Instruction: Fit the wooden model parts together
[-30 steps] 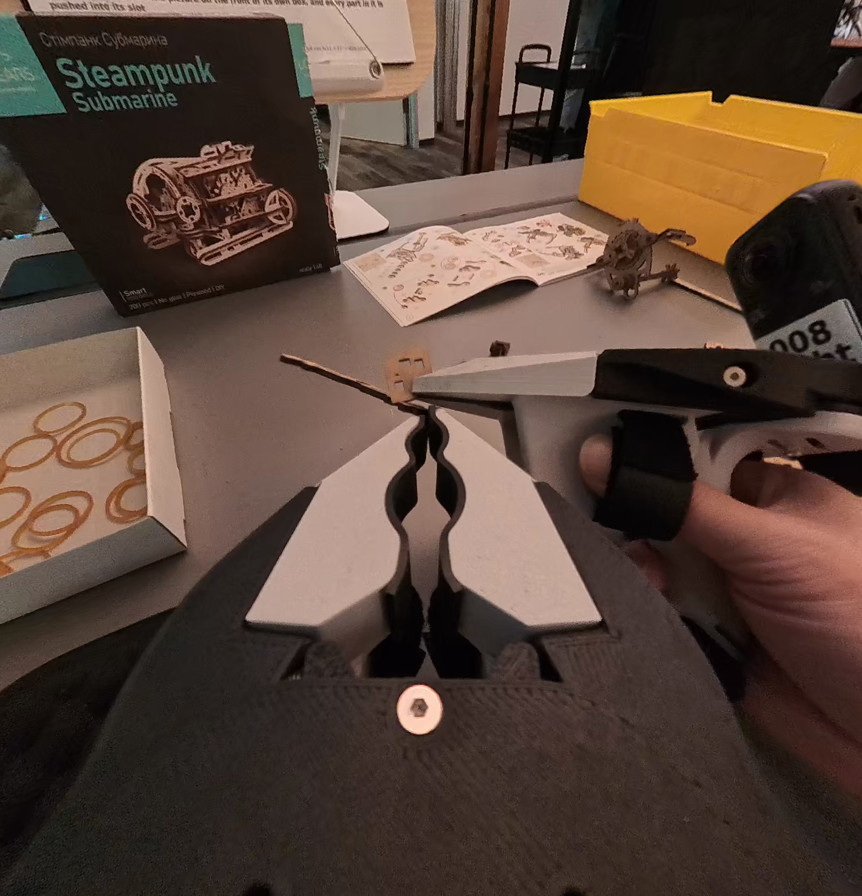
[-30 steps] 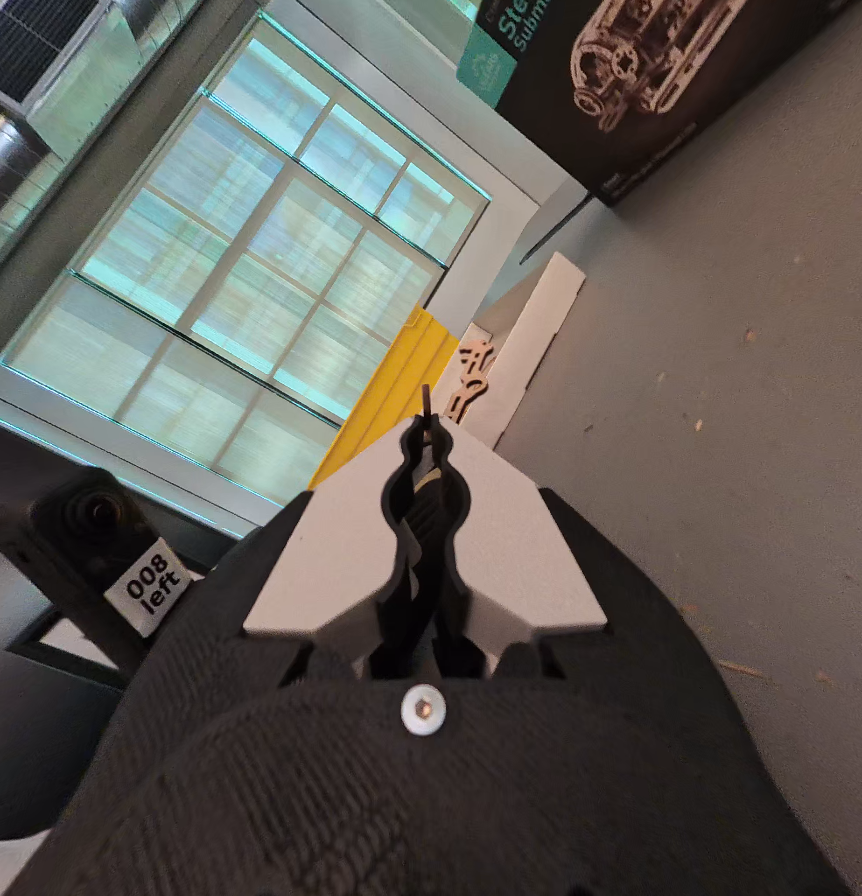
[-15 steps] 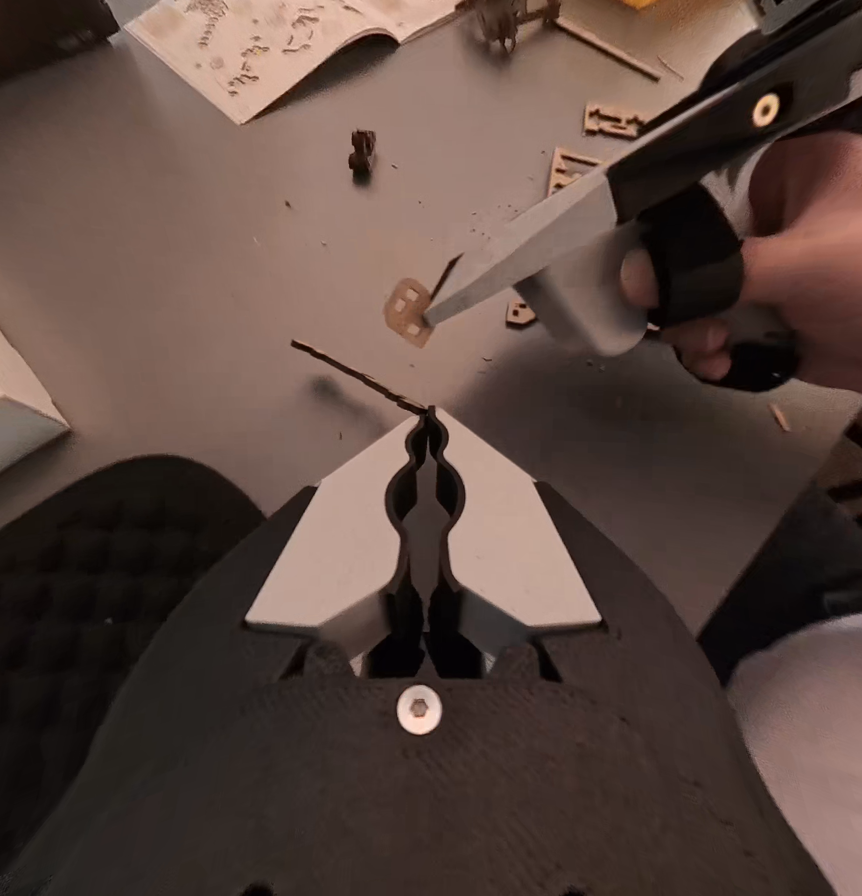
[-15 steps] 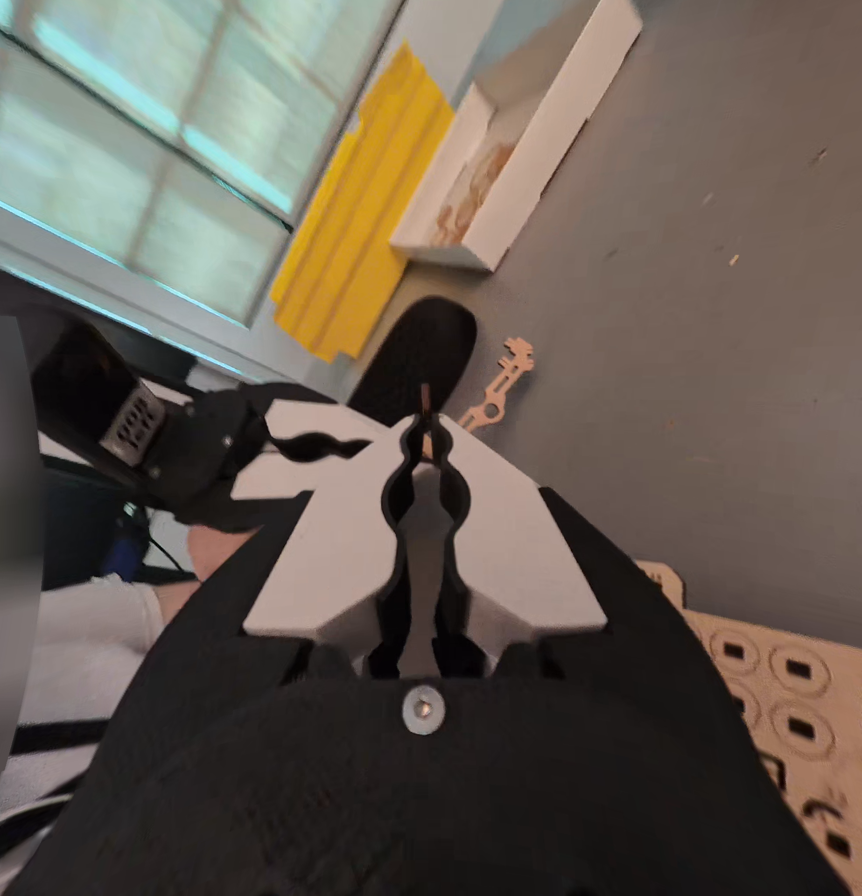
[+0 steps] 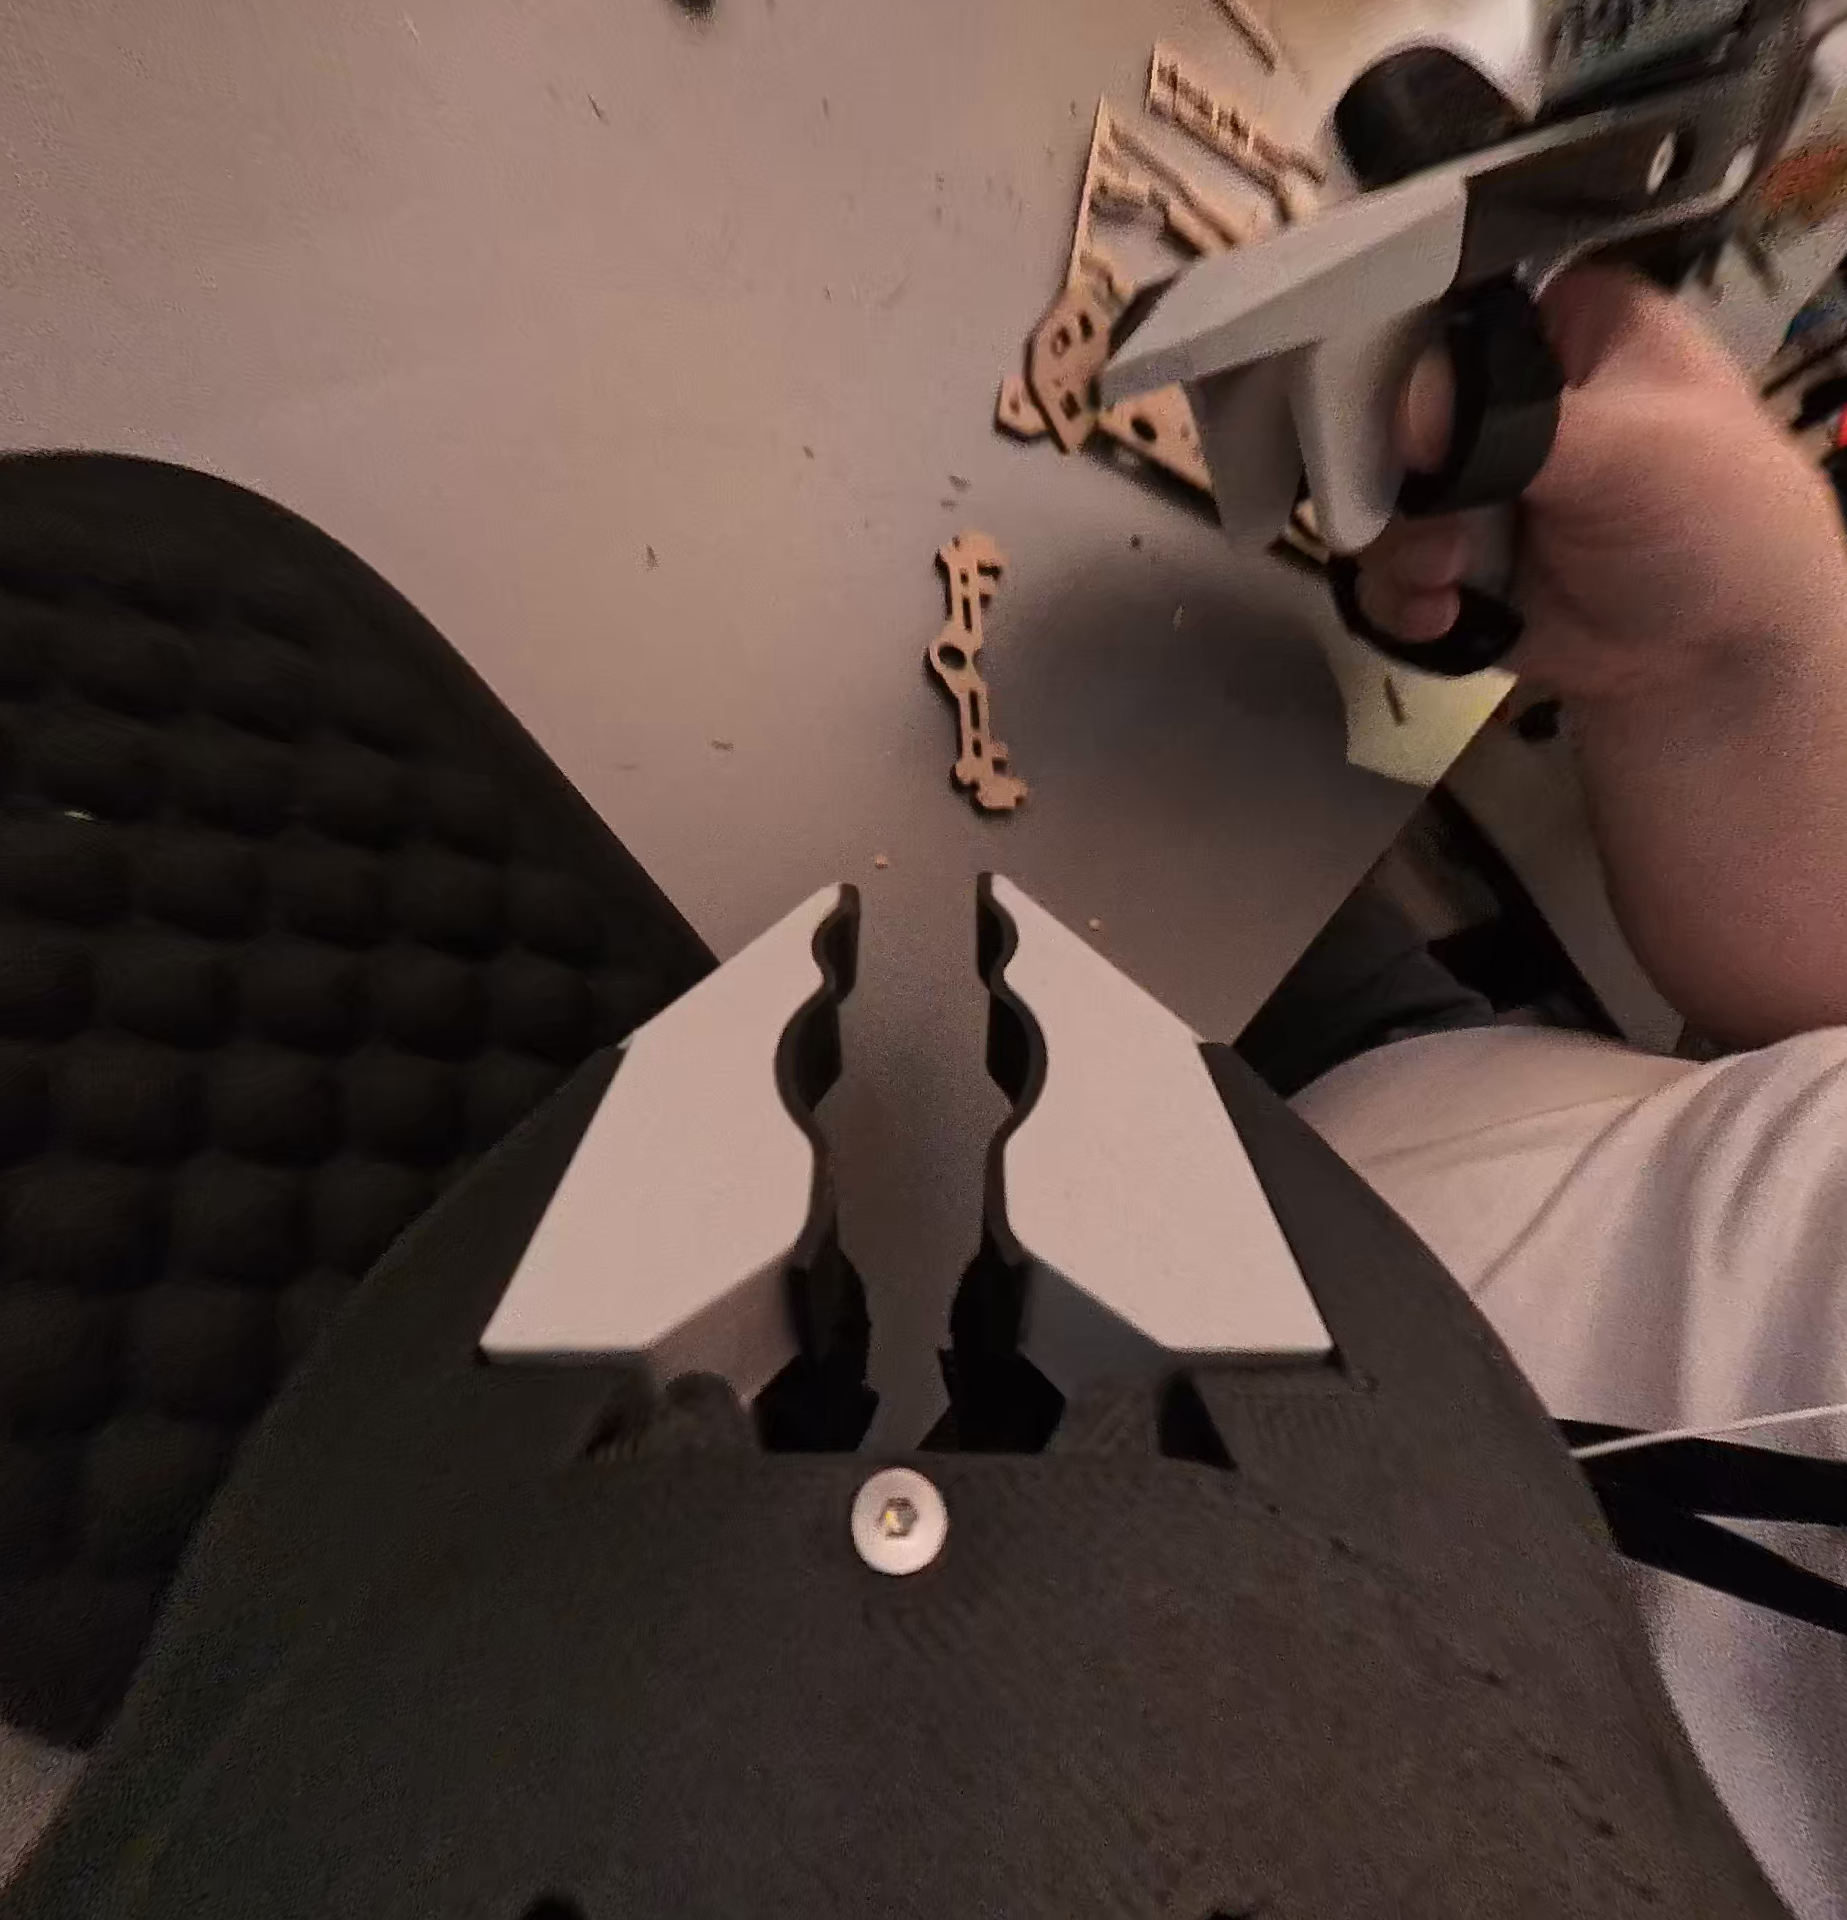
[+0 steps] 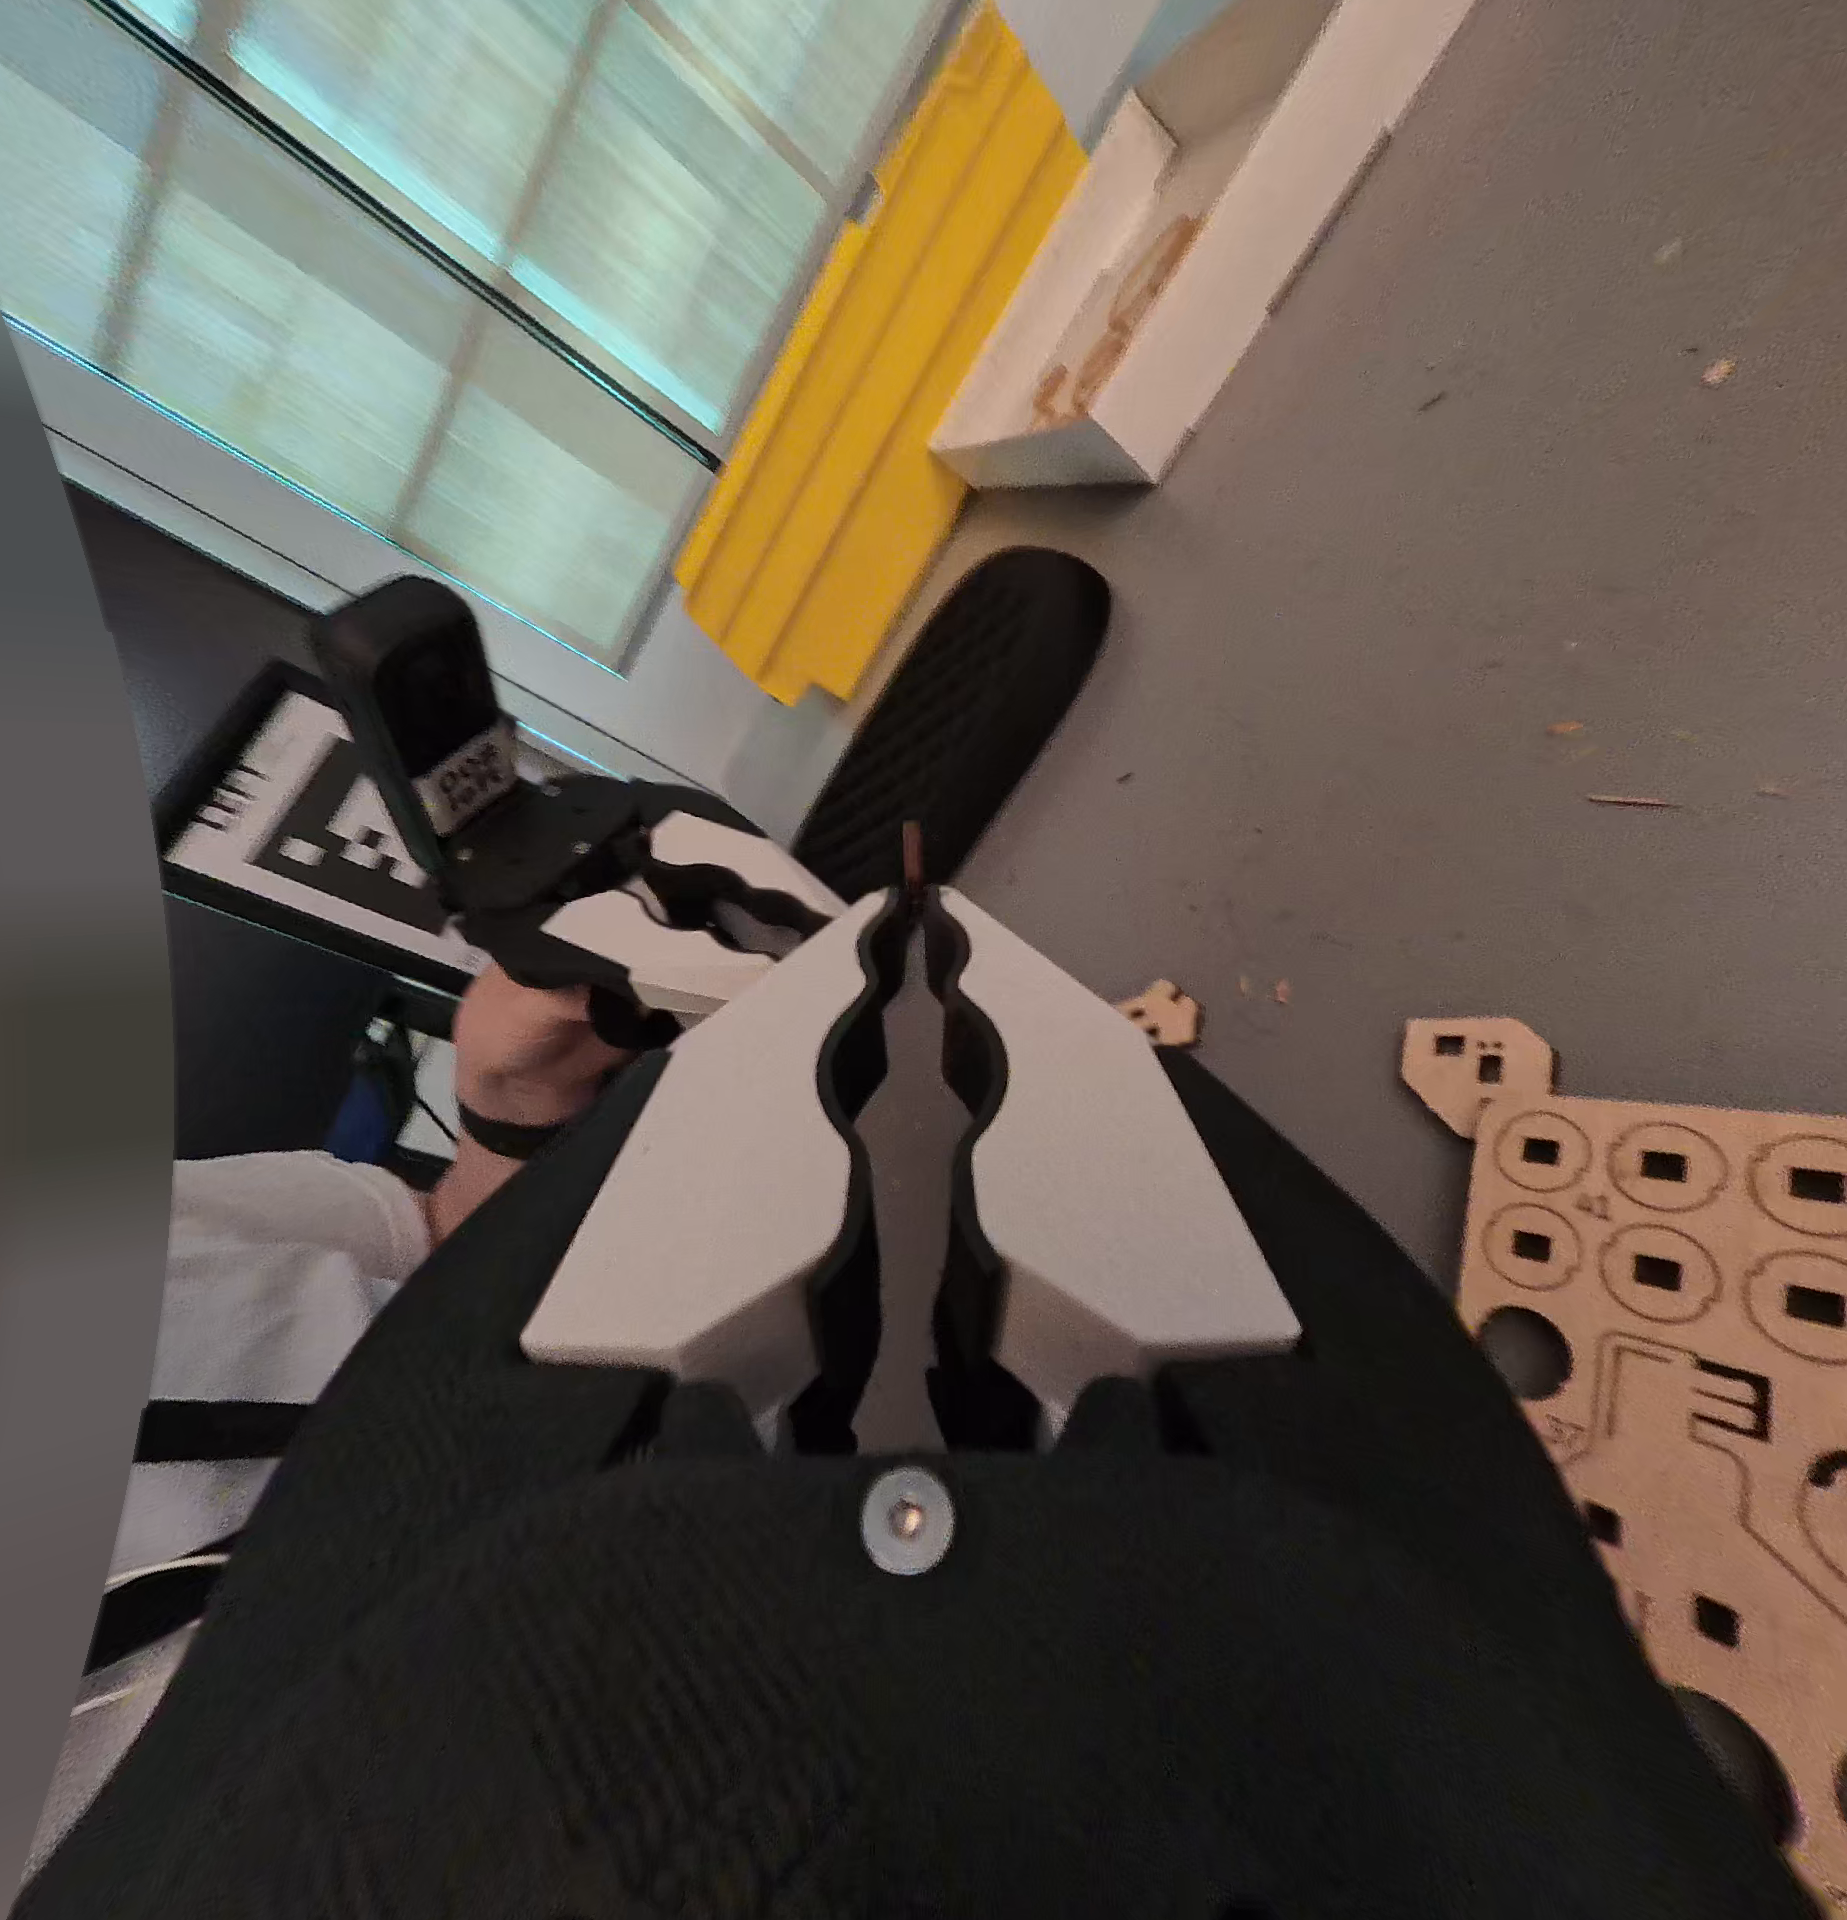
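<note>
The left claw is being held parted and empty above a slender wooden strip on the tabletop. The right claw is being kept pinched on a small wooden plate.

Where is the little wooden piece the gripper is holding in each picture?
Left wrist view: upper right, the little wooden piece sits pinched at the right gripper's tip.
Right wrist view: centre, seen edge-on, poking up from between that gripper's fingers.
Shared landmark: the black bumpy pad on the table.
</note>
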The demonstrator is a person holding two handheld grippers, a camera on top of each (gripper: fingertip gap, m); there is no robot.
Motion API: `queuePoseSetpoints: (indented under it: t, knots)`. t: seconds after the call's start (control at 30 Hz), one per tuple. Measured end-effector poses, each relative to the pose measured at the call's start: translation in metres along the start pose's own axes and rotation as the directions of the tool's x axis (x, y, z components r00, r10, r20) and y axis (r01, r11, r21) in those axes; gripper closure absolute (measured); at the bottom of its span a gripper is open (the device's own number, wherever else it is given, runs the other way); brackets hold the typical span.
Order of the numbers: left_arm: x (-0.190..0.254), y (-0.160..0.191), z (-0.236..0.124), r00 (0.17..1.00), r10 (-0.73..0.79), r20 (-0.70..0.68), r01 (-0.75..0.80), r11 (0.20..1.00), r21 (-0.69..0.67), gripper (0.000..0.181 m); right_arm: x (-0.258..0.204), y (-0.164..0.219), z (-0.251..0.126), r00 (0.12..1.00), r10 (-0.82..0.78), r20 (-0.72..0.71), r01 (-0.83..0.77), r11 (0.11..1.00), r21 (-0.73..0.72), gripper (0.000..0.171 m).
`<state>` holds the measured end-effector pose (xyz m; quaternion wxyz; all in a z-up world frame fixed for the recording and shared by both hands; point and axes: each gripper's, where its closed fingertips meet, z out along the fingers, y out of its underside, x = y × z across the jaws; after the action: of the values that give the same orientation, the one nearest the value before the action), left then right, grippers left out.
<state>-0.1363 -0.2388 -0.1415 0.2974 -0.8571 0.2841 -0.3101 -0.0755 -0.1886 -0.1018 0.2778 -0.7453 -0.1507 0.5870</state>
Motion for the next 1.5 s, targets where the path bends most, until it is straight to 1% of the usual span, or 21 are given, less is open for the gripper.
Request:
queuePoseSetpoints:
  t: [0.03,0.13,0.2,0.27,0.33,0.4,0.47,0.5,0.63,0.67,0.77,0.83,0.9,0.97,1.03,1.1,1.13,1.27,1.37,1.43,1.5]
  knots:
    - [-0.001,-0.007,-0.005,1.0,-0.003,0.004,0.003,0.999,0.037,0.16,-0.007,-0.004,-0.002,0.999,0.011,0.048,-0.013,0.999,0.043,0.171]
    - [0.001,-0.036,-0.01,1.0,0.009,-0.018,-0.005,0.98,0.197,0.153,-0.029,-0.009,-0.001,0.981,0.036,0.189,-0.059,0.991,0.117,0.17]
    - [0.016,-0.059,-0.009,0.99,0.014,-0.142,0.031,0.951,0.309,0.15,-0.041,-0.007,0.002,0.963,0.043,0.267,-0.08,0.988,0.132,0.171]
    - [0.035,-0.077,-0.009,0.951,0.011,-0.308,0.115,0.915,0.387,0.15,-0.049,-0.008,0.003,0.947,0.023,0.319,-0.079,0.983,0.164,0.171]
    - [0.051,-0.089,-0.012,0.873,-0.008,-0.488,0.233,0.885,0.402,0.158,-0.052,-0.008,0.002,0.936,0.025,0.352,-0.089,0.982,0.168,0.17]
    - [0.059,-0.099,-0.019,0.754,-0.044,-0.655,0.37,0.853,0.368,0.16,-0.056,-0.01,-0.001,0.923,0.024,0.384,-0.099,0.979,0.178,0.17]
    - [0.06,-0.102,-0.019,0.673,-0.081,-0.735,0.448,0.836,0.318,0.164,-0.059,-0.011,-0.003,0.916,0.013,0.4,-0.097,0.977,0.189,0.171]
    - [0.059,-0.101,-0.018,0.669,-0.082,-0.739,0.451,0.835,0.315,0.167,-0.058,-0.011,-0.004,0.921,0.004,0.39,-0.085,0.978,0.191,0.171]
    - [0.058,-0.096,-0.007,0.757,-0.052,-0.652,0.369,0.857,0.359,0.167,-0.058,-0.012,-0.007,0.923,-0.018,0.385,-0.069,0.975,0.211,0.171]
    - [0.06,-0.096,-0.005,0.764,-0.045,-0.644,0.352,0.865,0.357,0.168,-0.057,-0.013,-0.008,0.923,-0.019,0.383,-0.071,0.973,0.22,0.171]
    - [0.063,-0.1,-0.005,0.769,-0.025,-0.639,0.341,0.861,0.377,0.181,-0.058,-0.014,-0.011,0.916,-0.03,0.401,-0.063,0.974,0.217,0.17]
    - [0.063,-0.1,-0.001,0.796,-0.005,-0.605,0.299,0.872,0.387,0.181,-0.055,-0.014,-0.012,0.925,-0.05,0.378,-0.036,0.976,0.216,0.171]
    - [0.064,-0.096,0.002,0.819,0.017,-0.573,0.237,0.9,0.365,0.181,-0.053,-0.008,-0.015,0.931,-0.075,0.358,0.015,0.986,0.167,0.169]
    - [0.066,-0.089,0.005,0.831,0.025,-0.556,0.179,0.934,0.308,0.181,-0.052,-0.009,-0.021,0.937,-0.104,0.334,0.071,0.991,0.109,0.148]
    - [0.068,-0.076,0.011,0.846,0.03,-0.533,0.098,0.973,0.209,0.18,-0.054,-0.015,-0.031,0.93,-0.199,0.31,0.197,0.98,0.036,0.148]
    - [0.069,-0.065,0.017,0.864,0.053,-0.5,0.013,0.992,0.128,0.18,-0.043,-0.014,-0.032,0.92,-0.309,0.241,0.343,0.932,-0.115,0.149]
    - [0.07,-0.06,0.02,0.875,0.07,-0.48,-0.03,0.995,0.091,0.18,-0.04,-0.009,-0.032,0.909,-0.344,0.238,0.393,0.895,-0.21,0.148]
    - [0.07,-0.049,0.03,0.899,0.112,-0.423,-0.129,0.991,-0.013,0.18,-0.037,0.021,-0.031,0.876,-0.353,0.328,0.478,0.727,-0.493,0.152]
    - [0.069,-0.043,0.036,0.911,0.128,-0.392,-0.164,0.985,-0.059,0.18,-0.035,0.038,-0.028,0.848,-0.361,0.388,0.529,0.628,-0.571,0.161]
    - [0.069,-0.042,0.039,0.915,0.142,-0.377,-0.183,0.98,-0.074,0.18,-0.027,0.045,-0.029,0.849,-0.363,0.385,0.529,0.573,-0.626,0.169]
    - [0.069,-0.039,0.041,0.917,0.153,-0.368,-0.199,0.976,-0.091,0.18,-0.026,0.047,-0.028,0.841,-0.36,0.404,0.541,0.56,-0.627,0.169]
